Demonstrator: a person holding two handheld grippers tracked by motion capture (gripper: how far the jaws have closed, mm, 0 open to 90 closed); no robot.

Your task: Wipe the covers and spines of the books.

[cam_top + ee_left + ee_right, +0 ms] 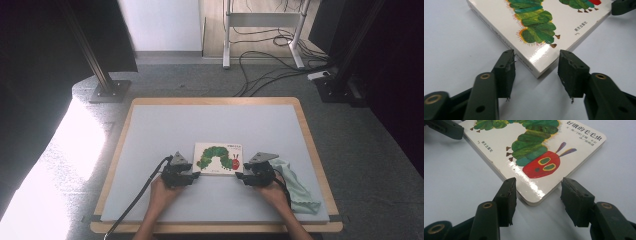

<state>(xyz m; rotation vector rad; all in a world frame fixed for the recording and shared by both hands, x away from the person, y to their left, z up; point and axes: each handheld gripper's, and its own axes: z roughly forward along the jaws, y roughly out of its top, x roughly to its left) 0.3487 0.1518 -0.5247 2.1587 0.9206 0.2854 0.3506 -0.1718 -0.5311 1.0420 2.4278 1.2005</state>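
On the grey table (165,130) lies a flat book (219,158) — near the front edge, bare space all around. The left gripper (194,174) and right gripper (241,176) each straddle a near corner, jaws spread, not pinching. A green cloth (299,187) lies right — cables (270,55) cross the floor behind.

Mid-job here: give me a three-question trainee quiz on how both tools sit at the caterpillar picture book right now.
1. True or false: the white hardcover picture book with the green caterpillar lies flat on the grey table mat.
2. Which book corner sits between the jaws of the left tool: A) a near corner, B) a far corner?
3. What lies beside the right tool, on the side away from the book?

Key: 1 true. 2 A; the jaws straddle it without touching. 3 The crumpled pale green cloth.
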